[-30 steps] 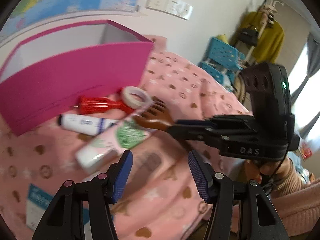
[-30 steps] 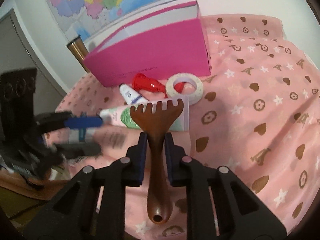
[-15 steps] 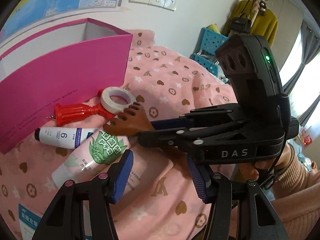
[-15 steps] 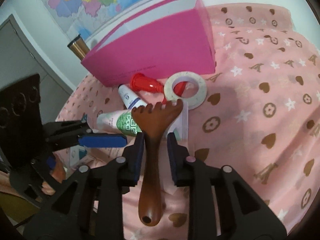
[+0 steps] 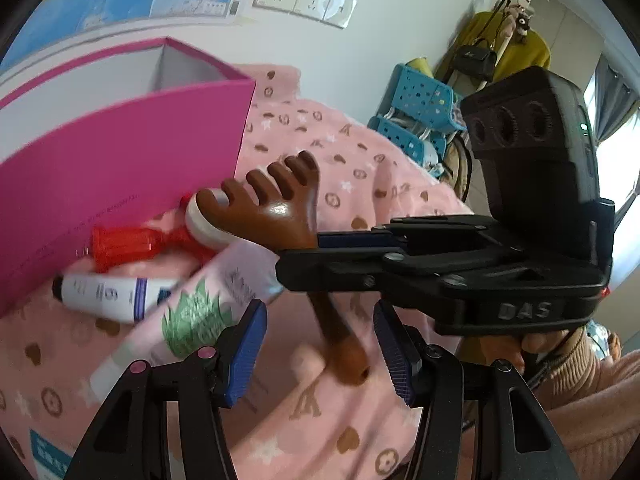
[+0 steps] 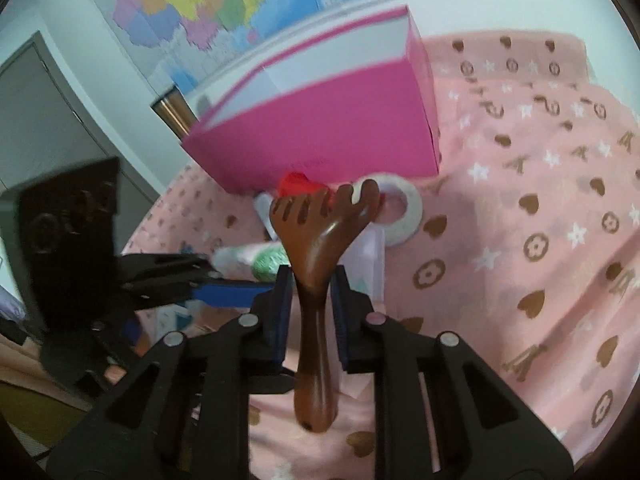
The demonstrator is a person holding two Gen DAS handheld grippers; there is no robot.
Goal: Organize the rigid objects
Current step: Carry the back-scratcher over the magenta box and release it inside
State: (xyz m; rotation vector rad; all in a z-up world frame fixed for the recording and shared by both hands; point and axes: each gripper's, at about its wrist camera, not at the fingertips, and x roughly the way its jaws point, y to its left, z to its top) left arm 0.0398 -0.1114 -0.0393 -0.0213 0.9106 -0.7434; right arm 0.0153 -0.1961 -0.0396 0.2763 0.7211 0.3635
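Right claw (image 6: 310,294) grips wooden scratcher (image 6: 320,240) (handle); left claw (image 5: 320,350) parted, empty.

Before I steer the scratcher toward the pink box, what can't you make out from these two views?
- Pink box interior: both views show only its white inner walls; its front wall hides the floor.
- Red object: right wrist view, mostly hidden behind the wooden scratcher.
- Tape roll: left wrist view, largely covered by the scratcher's head.
- Tube print: blurred, unreadable.
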